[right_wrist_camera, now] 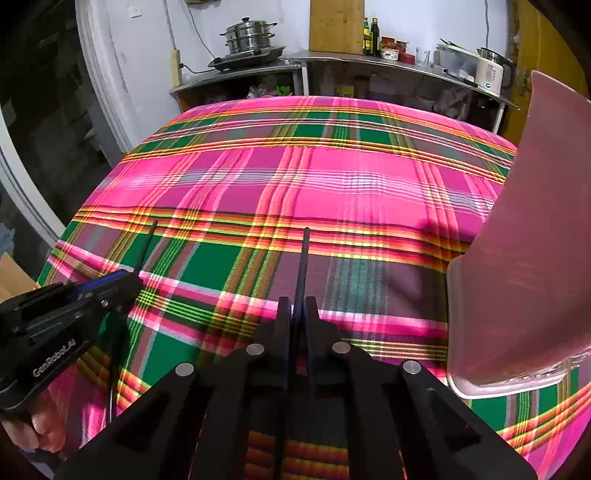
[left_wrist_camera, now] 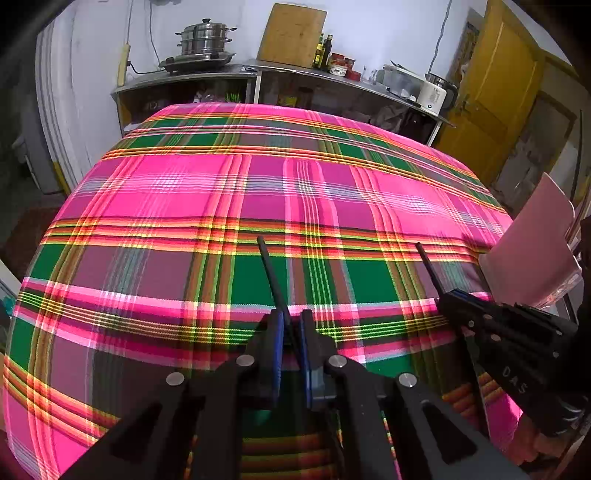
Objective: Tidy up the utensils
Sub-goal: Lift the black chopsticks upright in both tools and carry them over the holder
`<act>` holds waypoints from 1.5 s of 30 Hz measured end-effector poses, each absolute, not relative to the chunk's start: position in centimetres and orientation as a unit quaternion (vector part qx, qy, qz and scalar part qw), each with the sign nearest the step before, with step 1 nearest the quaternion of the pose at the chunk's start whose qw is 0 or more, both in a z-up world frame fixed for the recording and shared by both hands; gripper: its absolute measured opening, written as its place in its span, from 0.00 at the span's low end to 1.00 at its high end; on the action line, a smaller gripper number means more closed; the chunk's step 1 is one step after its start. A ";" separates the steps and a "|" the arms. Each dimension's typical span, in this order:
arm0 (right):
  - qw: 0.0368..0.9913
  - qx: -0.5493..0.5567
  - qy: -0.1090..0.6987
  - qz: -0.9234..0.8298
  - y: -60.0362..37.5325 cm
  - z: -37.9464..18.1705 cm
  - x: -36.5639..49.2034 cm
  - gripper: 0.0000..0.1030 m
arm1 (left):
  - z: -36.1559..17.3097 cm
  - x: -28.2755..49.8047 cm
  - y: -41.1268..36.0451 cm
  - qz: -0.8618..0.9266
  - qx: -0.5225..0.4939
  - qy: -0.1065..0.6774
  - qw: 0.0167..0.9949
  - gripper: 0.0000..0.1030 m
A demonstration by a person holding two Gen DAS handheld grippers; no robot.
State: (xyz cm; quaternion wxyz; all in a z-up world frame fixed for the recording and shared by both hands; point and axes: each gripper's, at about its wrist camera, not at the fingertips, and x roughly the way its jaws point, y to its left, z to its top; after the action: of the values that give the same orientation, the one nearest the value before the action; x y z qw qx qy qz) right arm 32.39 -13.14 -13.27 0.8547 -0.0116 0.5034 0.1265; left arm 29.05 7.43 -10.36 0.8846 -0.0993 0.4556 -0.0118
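My left gripper [left_wrist_camera: 291, 325] is shut on a thin black chopstick [left_wrist_camera: 271, 273] that points forward and up over the plaid tablecloth [left_wrist_camera: 221, 192]. My right gripper [right_wrist_camera: 298, 310] is shut on a second black chopstick [right_wrist_camera: 303, 262], also pointing forward. Each gripper shows in the other's view: the right gripper [left_wrist_camera: 454, 297] with its chopstick [left_wrist_camera: 428, 266] at the right, the left gripper [right_wrist_camera: 125, 277] with its chopstick [right_wrist_camera: 146, 243] at the left. A tall translucent pink container [right_wrist_camera: 524, 240] stands at the table's right edge, close to the right of my right gripper; it also shows in the left wrist view [left_wrist_camera: 535, 240].
Behind the table runs a steel counter [left_wrist_camera: 207, 75] with a steamer pot [left_wrist_camera: 205, 38], a wooden cutting board [left_wrist_camera: 291, 35], bottles and a white kettle [left_wrist_camera: 434, 94]. A yellow door [left_wrist_camera: 495, 92] is at the back right. A bare hand [right_wrist_camera: 40, 424] holds the left gripper.
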 end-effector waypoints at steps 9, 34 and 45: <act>0.861 0.003 0.489 0.140 -13.2 -11.4 30.6 0.05 | -8.6 27.7 7.7 -0.034 -0.113 0.445 0.888 0.05; 0.907 0.032 0.393 0.145 -16.0 0.4 23.9 0.05 | 3.2 20.9 5.6 -0.093 -0.093 0.349 0.928 0.04; 0.916 0.041 0.374 0.136 -17.6 2.9 21.9 0.05 | 5.6 19.2 3.9 -0.118 -0.086 0.337 0.930 0.05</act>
State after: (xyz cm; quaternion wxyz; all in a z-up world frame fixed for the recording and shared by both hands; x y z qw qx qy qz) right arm 21.88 -17.58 2.85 0.9165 0.0408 0.3740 0.1361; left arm 19.20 3.86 5.61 0.9303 -0.0855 0.3366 -0.1179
